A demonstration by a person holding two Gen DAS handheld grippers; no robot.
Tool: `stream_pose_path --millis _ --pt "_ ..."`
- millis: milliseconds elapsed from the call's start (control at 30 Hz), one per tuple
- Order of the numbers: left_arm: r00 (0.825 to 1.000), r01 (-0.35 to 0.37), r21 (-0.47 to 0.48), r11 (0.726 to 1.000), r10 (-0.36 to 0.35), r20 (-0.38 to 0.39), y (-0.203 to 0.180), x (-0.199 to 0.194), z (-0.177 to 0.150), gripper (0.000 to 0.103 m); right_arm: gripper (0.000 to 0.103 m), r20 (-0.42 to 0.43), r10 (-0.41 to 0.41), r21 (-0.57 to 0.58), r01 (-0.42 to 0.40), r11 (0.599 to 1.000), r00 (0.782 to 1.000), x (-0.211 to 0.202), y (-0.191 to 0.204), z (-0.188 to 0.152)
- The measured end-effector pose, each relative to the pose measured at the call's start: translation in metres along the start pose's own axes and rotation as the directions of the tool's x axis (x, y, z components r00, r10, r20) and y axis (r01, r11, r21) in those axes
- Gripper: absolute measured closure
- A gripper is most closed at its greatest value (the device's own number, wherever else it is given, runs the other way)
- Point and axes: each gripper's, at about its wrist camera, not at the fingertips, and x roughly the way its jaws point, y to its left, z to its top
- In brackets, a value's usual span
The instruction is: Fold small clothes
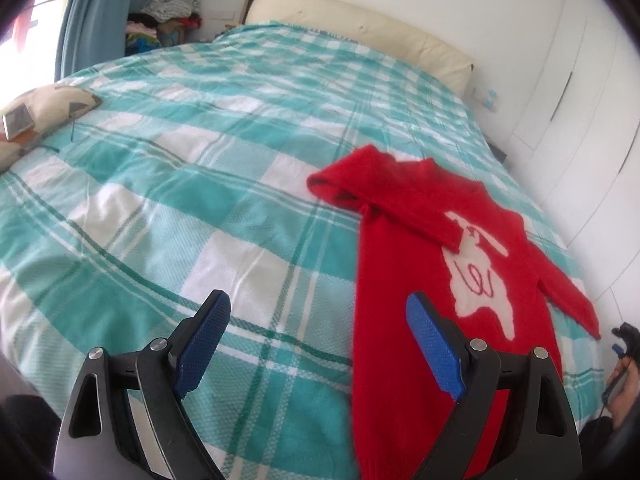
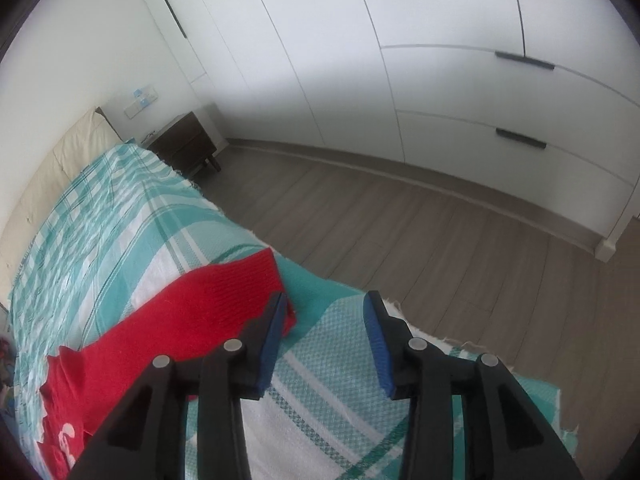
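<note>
- red sweater [image 1: 404, 280] spread front-up on teal-and-white checked bedspread [image 1: 180, 184], near bed's right edge; white animal motif [image 1: 480, 276] across chest.
- 1 sleeve [image 1: 384, 196] folded inward over chest, cuff resting at motif's upper edge; other sleeve [image 1: 568, 292] stretched outward toward bed's edge.
- left gripper [image 1: 320, 340] above near end of bed, jaws spread wide, nothing between them; 1 blue pad [image 1: 204, 344] over bare bedspread, other pad [image 1: 434, 348] over sweater's lower body. contact with fabric impossible to tell.
- right gripper [image 2: 324, 344] also wide apart and empty, poised over bedspread [image 2: 328, 380] at bed's corner, beside outstretched sleeve [image 2: 224, 292]; left finger [image 2: 268, 348] overlapping sleeve's cuff end in right wrist view, touching or not unclear.
- part of right gripper and holding hand [image 1: 620, 380] visible at far right of left wrist view.
- cream headboard [image 1: 360, 28] at bed's far end; patterned pillow [image 1: 44, 116] with small flat object on top at far left.
- blue curtain [image 1: 96, 12] and pile of clothes [image 1: 168, 8] beyond bed.
- white wardrobe [image 2: 440, 60] with dark handles, wooden floor [image 2: 380, 232], dark nightstand [image 2: 184, 140] beside bed's head.
</note>
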Motion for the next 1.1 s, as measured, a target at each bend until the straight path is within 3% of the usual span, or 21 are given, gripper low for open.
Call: stream_pose_path --millis 100,167,200,267,367,433,567,633,700,767,833,900,933,967,1000,1033,1067,1100 --pt "0.997 -0.006 0.144 0.99 -0.006 0.079 -0.026 -0.022 0.039 0.008 0.049 0.094 0.062 -0.056 -0.057 0.997 0.994 -0.031 0.017 -0.005" --pt "0.997 0.023 0.312 0.95 -0.043 0.059 -0.06 -0.017 0.061 0.004 0.045 0.109 0.129 -0.095 -0.119 0.988 0.986 -0.045 0.03 -0.014" --pt "0.997 0.059 0.406 0.912 -0.072 0.015 -0.079 -0.008 0.067 0.003 0.043 0.101 0.163 -0.115 -0.151 0.982 0.982 -0.048 0.036 -0.018" --pt "0.989 0.146 0.572 0.807 -0.111 -0.096 -0.117 0.021 0.069 0.003 0.042 0.063 0.218 -0.149 -0.207 0.967 0.974 -0.051 0.048 -0.028" --pt "0.982 0.16 0.738 0.656 -0.034 -0.183 -0.16 0.075 0.055 0.003 0.042 -0.006 0.271 -0.163 -0.268 0.949 0.963 -0.048 0.057 -0.039" --pt "0.975 0.158 0.79 0.593 0.032 -0.219 -0.176 0.111 0.043 0.004 0.042 -0.03 0.292 -0.143 -0.293 0.945 0.956 -0.044 0.056 -0.042" --pt "0.963 0.178 0.846 0.502 0.086 -0.254 -0.188 0.158 0.023 0.006 0.042 -0.035 0.303 -0.1 -0.305 0.947 0.952 -0.04 0.05 -0.04" --pt "0.956 0.189 0.857 0.48 0.111 -0.273 -0.191 0.176 0.018 0.017 0.042 -0.049 0.311 -0.077 -0.314 0.946 0.949 -0.036 0.047 -0.04" --pt "0.954 0.199 0.865 0.462 0.112 -0.279 -0.196 0.186 0.016 0.02 0.042 -0.076 0.324 -0.06 -0.329 0.943 0.943 -0.03 0.046 -0.041" --pt "0.964 0.18 0.884 0.432 0.102 -0.246 -0.2 0.193 0.015 0.021 0.042 -0.098 0.336 -0.052 -0.342 0.938 0.937 -0.026 0.047 -0.043" --pt "0.968 0.171 0.891 0.42 0.095 -0.231 -0.203 0.2 0.014 0.025 0.042 -0.11 0.344 -0.058 -0.351 0.935 0.933 -0.026 0.049 -0.045" --pt "0.966 0.194 0.878 0.439 0.072 -0.249 -0.204 0.206 0.017 0.033 0.041 -0.113 0.346 -0.074 -0.355 0.932 0.932 -0.026 0.053 -0.046" --pt "0.961 0.219 0.86 0.461 0.052 -0.272 -0.202 0.209 0.019 0.039 0.042 -0.114 0.344 -0.085 -0.354 0.931 0.932 -0.026 0.055 -0.046" --pt "0.954 0.248 0.837 0.487 0.028 -0.299 -0.201 0.211 0.023 0.058 0.041 -0.115 0.342 -0.095 -0.353 0.931 0.932 -0.026 0.057 -0.047" --pt "0.95 0.261 0.822 0.506 0.015 -0.311 -0.2 0.211 0.024 0.087 0.041 -0.119 0.341 -0.103 -0.354 0.93 0.932 -0.025 0.059 -0.048" --pt "0.953 0.253 0.824 0.508 0.016 -0.302 -0.201 0.211 0.024 0.098 0.041 -0.124 0.341 -0.111 -0.355 0.928 0.932 -0.025 0.061 -0.049" --pt "0.954 0.259 0.815 0.519 -0.003 -0.301 -0.199 0.207 0.027 0.098 0.041 -0.13 0.342 -0.116 -0.357 0.927 0.931 -0.023 0.062 -0.049" --pt "0.952 0.273 0.785 0.556 -0.039 -0.303 -0.193 0.201 0.036 0.099 0.042 -0.136 0.343 -0.12 -0.36 0.925 0.929 -0.023 0.063 -0.051"
